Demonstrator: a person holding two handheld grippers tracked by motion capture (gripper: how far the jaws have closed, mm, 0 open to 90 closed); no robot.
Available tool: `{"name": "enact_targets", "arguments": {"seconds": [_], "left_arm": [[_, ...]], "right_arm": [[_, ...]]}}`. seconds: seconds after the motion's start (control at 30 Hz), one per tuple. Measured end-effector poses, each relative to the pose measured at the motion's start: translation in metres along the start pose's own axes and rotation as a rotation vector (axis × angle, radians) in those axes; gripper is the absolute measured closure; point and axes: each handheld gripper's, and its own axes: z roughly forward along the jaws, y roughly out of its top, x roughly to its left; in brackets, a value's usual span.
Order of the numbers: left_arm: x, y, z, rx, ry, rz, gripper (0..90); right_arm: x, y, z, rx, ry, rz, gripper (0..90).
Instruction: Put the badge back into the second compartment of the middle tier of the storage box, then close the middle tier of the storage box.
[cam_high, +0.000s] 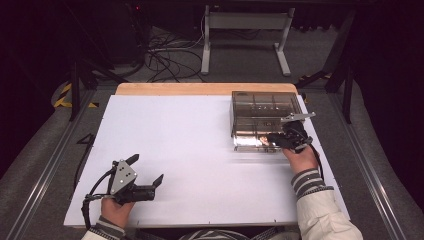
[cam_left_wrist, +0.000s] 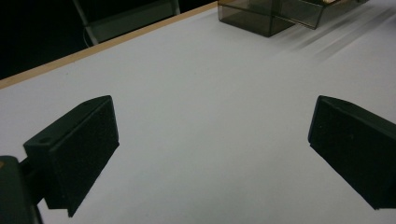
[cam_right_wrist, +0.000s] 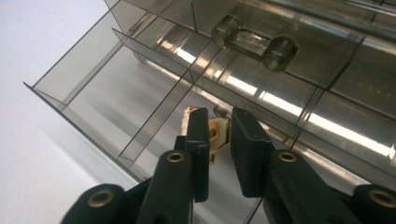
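A smoky clear drawer cabinet (cam_high: 260, 107) stands at the table's far right, its lowest drawer (cam_high: 247, 143) pulled out toward me. My right gripper (cam_high: 272, 141) reaches into that drawer. In the right gripper view its jaws (cam_right_wrist: 219, 116) stand slightly apart over a small brass-coloured part (cam_right_wrist: 217, 133) lying in a drawer compartment (cam_right_wrist: 93, 79). The part sits between the pads, close to the left one, and I see no squeeze on it. My left gripper (cam_high: 147, 168) rests near the front left of the table, wide open, with bare white surface between its jaws (cam_left_wrist: 212, 126).
The white table top (cam_high: 190, 145) has a wooden strip (cam_high: 200, 89) along its far edge. A closed drawer's clear handle (cam_right_wrist: 254, 39) shows above the open one. The cabinet's corner (cam_left_wrist: 261, 16) appears far off in the left gripper view. Cables and a metal stand (cam_high: 245, 30) lie on the floor beyond.
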Motion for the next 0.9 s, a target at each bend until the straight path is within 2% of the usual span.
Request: {"name": "enact_targets", "arguments": {"seconds": [0.23,0.37,0.5,0.77,0.9], "left_arm": [[0.0,0.0,0.0,-0.002,0.0,0.001,2.6],[0.0,0.0,0.0,-0.001,-0.002,-0.005,2.6],[0.0,0.0,0.0,-0.002,0.0,-0.001,2.6],[0.0,0.0,0.0,-0.002,0.001,-0.002,2.6],[0.0,0.0,0.0,-0.004,-0.001,-0.004,2.6]], "right_arm": [[0.001,0.001,-0.002,-0.014,-0.005,-0.005,75.0],[0.005,0.002,-0.01,-0.032,-0.012,-0.018,80.6],[0.011,0.003,-0.02,-0.055,-0.022,-0.044,89.8],[0.029,0.0,-0.035,-0.046,-0.046,-0.134,90.0],[0.035,-0.003,-0.042,-0.057,-0.041,-0.156,90.0]]}}
